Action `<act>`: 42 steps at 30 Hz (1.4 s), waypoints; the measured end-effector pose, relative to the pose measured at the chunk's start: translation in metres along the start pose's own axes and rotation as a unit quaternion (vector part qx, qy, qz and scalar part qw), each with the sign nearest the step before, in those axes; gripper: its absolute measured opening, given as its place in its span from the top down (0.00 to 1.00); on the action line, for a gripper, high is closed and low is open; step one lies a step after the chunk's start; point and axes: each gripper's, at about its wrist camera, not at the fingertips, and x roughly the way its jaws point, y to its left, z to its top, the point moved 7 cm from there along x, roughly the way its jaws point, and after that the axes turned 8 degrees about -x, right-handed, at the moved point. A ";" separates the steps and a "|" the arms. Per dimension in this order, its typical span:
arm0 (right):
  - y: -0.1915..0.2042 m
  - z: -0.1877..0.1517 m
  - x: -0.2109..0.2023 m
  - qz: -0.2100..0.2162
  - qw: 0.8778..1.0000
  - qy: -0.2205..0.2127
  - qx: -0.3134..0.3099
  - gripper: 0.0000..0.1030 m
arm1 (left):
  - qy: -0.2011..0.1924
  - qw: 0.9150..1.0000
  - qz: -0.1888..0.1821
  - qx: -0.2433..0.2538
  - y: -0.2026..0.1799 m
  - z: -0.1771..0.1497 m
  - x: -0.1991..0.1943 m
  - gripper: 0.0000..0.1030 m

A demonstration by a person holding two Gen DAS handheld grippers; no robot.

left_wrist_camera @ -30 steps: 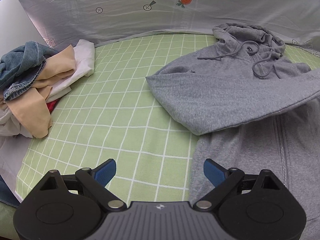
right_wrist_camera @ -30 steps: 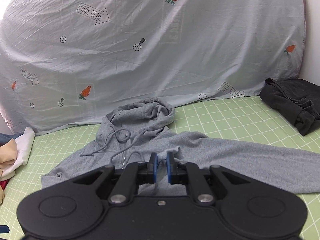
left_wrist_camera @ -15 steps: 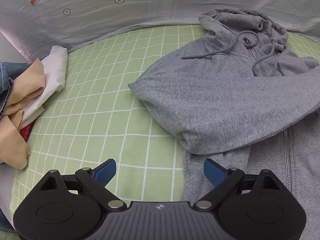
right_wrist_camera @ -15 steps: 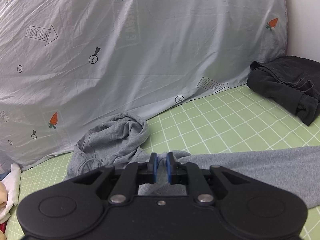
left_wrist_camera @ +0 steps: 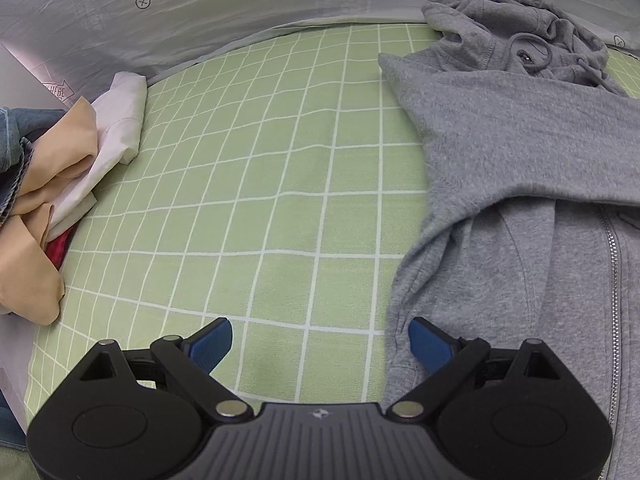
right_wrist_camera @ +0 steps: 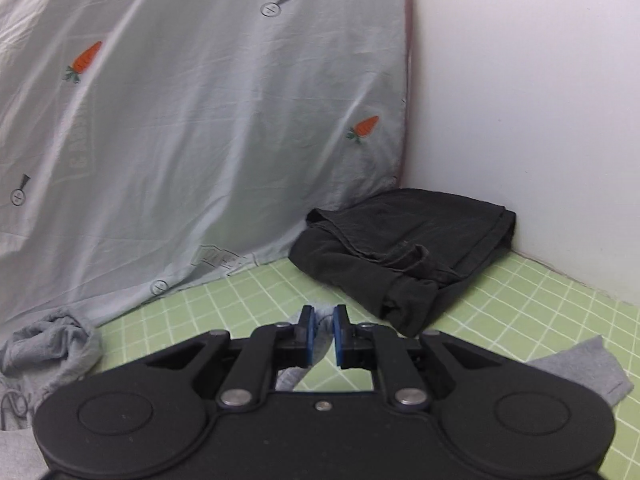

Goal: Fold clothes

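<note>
Grey zip hoodie (left_wrist_camera: 520, 264) lies flat on the green checked bed sheet (left_wrist_camera: 280, 184), hood toward the carrot-print cloth, one sleeve already folded across the chest. Right tool (right_wrist_camera: 321, 334) is pinched nearly closed on grey fabric, seemingly the other sleeve (right_wrist_camera: 580, 376), which runs out sideways to its right. Left tool (left_wrist_camera: 320, 344) is wide open, gripping nothing, its right pad just over the hoodie's side edge, so nearer the body. Dark clothes (right_wrist_camera: 404, 252) sit in the corner.
</note>
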 end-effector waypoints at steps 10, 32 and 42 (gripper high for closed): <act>-0.007 -0.062 0.022 0.010 0.993 0.113 0.029 0.53 | -0.043 0.998 -0.033 0.029 -0.020 0.024 -0.012 0.09; 0.009 -0.087 0.033 0.026 0.985 0.168 0.002 0.27 | -0.025 0.999 0.005 -0.024 -0.002 0.047 0.024 0.08; 0.014 -0.092 0.031 0.047 0.984 0.171 -0.007 0.29 | -0.042 0.999 -0.021 -0.004 -0.011 0.048 0.004 0.08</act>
